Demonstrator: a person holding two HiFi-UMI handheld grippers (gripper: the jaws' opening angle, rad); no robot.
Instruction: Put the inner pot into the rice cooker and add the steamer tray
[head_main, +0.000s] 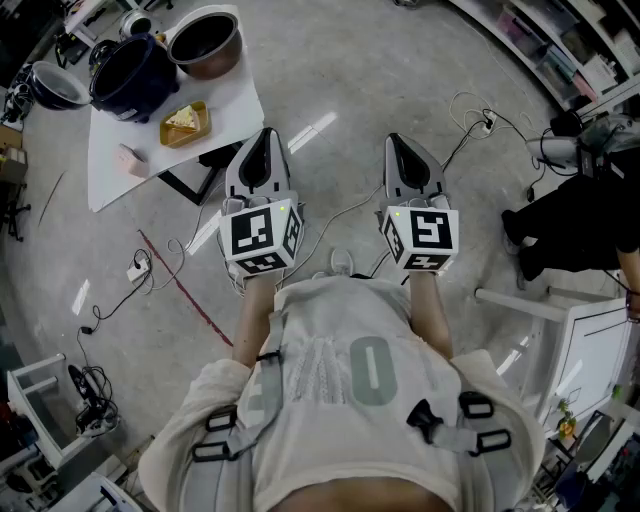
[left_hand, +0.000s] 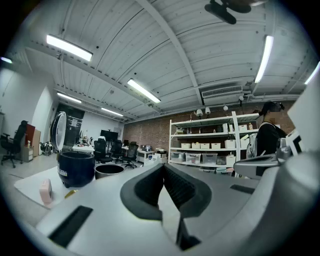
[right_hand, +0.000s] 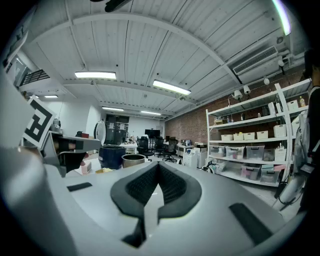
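Bare concrete workshop floor; the white worktop sits at eleven o'clock, carrying the open rice cooker, with the inner pot just beside it at two o'clock. Left gripper and right gripper are well short, fingers closed on nothing. I'd step closer and open up first.

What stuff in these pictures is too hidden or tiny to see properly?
- Inside the rice cooker: left gripper view, its own wall hides it.
- What lies on the yellow tray: head view, too small.
- Pink thing: left gripper view, blurred.
- Person at right: head view, cut off by the edge.
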